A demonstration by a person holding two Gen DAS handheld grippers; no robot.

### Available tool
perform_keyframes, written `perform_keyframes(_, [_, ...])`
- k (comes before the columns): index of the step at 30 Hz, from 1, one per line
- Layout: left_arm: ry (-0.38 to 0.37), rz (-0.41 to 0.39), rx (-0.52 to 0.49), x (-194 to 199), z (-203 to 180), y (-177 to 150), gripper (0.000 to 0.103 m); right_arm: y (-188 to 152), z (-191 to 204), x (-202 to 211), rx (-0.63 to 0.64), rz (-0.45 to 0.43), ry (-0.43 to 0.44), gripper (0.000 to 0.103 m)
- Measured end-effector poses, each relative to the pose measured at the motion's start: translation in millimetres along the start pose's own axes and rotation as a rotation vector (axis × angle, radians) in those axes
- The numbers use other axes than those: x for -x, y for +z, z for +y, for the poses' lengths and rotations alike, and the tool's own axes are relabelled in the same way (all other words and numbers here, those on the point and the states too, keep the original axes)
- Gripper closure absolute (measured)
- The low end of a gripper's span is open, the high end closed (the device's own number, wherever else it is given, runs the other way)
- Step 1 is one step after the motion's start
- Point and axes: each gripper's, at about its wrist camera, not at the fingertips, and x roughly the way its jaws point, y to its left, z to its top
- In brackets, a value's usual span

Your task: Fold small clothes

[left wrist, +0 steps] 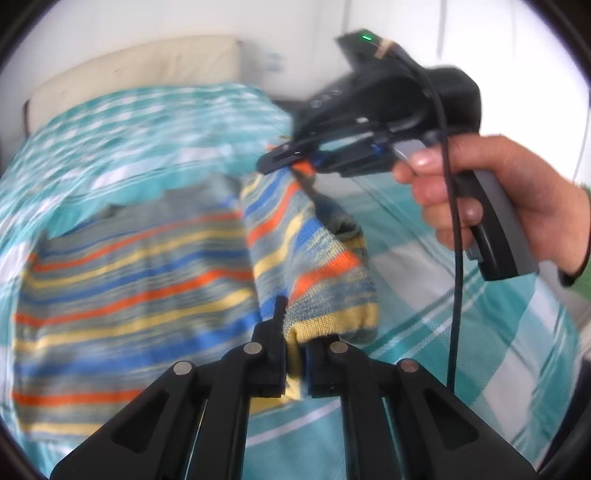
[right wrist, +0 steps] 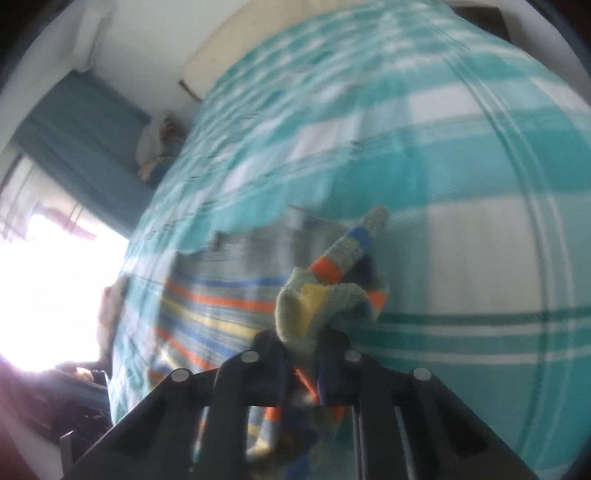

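Fold only begun. Striped sweater (left wrist: 140, 280) flat on the bed (left wrist: 424, 295), one side lifted up. Left claw (left wrist: 295, 354) and right claw (left wrist: 291, 166) both pinching that raised edge. Rest still unfolded.

We're in a bedroom at home. A bed (left wrist: 491, 332) in a teal-and-white checked cover fills the space ahead of both claws, with a cream headboard (left wrist: 140, 70) at its far end against a plain white wall (left wrist: 129, 22). Off to the left of the right claw, bright daylight pours through a window (right wrist: 48, 295), a teal curtain (right wrist: 85, 136) hanging beside it.
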Motion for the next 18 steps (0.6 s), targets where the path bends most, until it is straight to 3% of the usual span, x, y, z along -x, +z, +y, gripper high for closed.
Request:
perform_keyframes(4, [0.028,-0.029,0.184,45,67,-3,0.098,15,73,-27,0.094,0.007,0.055,0.090])
perform_keyframes(9, [0.110,-0.006,0.366,69,147,-23,0.098,17,150,-103,0.167,0.065,0.068,0.090])
perform_keyframes(14, [0.154,0.046,0.518,69,193,-55,0.098,8,193,-173,0.226,0.123,0.044,0.090])
perform_keyframes(16, [0.176,0.061,0.563,70,205,-64,0.092,6,195,-193,0.200,0.138,0.063,0.089])
perform_keyframes(17, [0.184,0.074,0.584,69,209,-67,0.088,5,194,-203,0.171,0.149,0.096,0.082])
perform_keyframes(18, [0.190,0.091,0.605,66,214,-68,0.077,4,191,-209,0.140,0.166,0.125,0.070])
